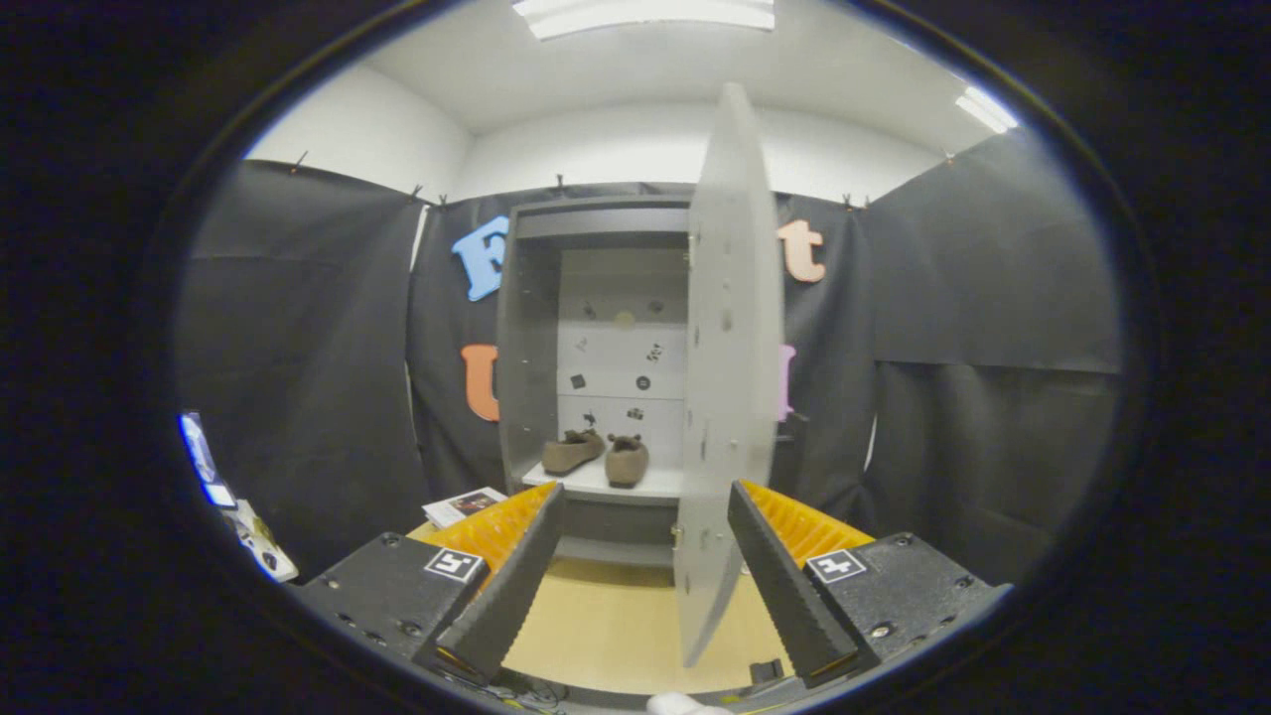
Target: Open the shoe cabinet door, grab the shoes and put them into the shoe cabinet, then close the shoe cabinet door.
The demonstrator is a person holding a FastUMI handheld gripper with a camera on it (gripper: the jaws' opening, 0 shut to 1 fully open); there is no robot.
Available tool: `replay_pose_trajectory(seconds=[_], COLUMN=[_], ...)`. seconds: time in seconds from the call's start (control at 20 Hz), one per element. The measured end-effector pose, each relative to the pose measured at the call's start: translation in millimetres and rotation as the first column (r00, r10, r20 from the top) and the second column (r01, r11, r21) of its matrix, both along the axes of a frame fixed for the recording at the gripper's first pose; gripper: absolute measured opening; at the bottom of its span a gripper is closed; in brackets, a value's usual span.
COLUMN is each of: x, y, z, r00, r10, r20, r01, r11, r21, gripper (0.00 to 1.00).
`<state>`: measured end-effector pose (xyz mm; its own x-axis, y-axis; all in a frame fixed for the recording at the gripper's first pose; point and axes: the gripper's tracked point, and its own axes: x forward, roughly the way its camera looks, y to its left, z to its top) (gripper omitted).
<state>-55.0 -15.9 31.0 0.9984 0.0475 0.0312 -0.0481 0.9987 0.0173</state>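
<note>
The shoe cabinet stands against the black cloth wall, straight beyond the gripper, and it is grey with a pale back panel that carries some small dark marks. Its door is swung open toward the camera and is seen almost edge-on (the lower part of it reaches down between the fingers, nearer to the right one). On the pale shelf inside the cabinet sit the two brown shoes, side by side and just touching the shelf near its front. The gripper is spread wide and it holds nothing. A small booklet lies on the light wooden floor, left of the cabinet base.
</note>
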Motion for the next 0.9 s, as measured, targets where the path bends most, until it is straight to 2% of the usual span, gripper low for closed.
replay_pose_trajectory(seconds=[0.2, 0.4, 0.65, 0.9], x=[5.1, 40.2, 93.8, 117.2], y=[-83.9, -134.7, -142.4, -121.4], z=[-10.4, -23.6, -27.3, -23.7], r00=[0.995, 0.991, 0.995, 0.989], r10=[-0.099, -0.105, 0.001, 0.119], r20=[-0.03, -0.085, -0.103, -0.093], r01=[0.1, 0.11, 0.004, -0.117], r11=[0.994, 0.992, 0.999, 0.993], r21=[0.04, 0.055, 0.049, 0.025], gripper=[1.0, 1.0, 1.0, 1.0])
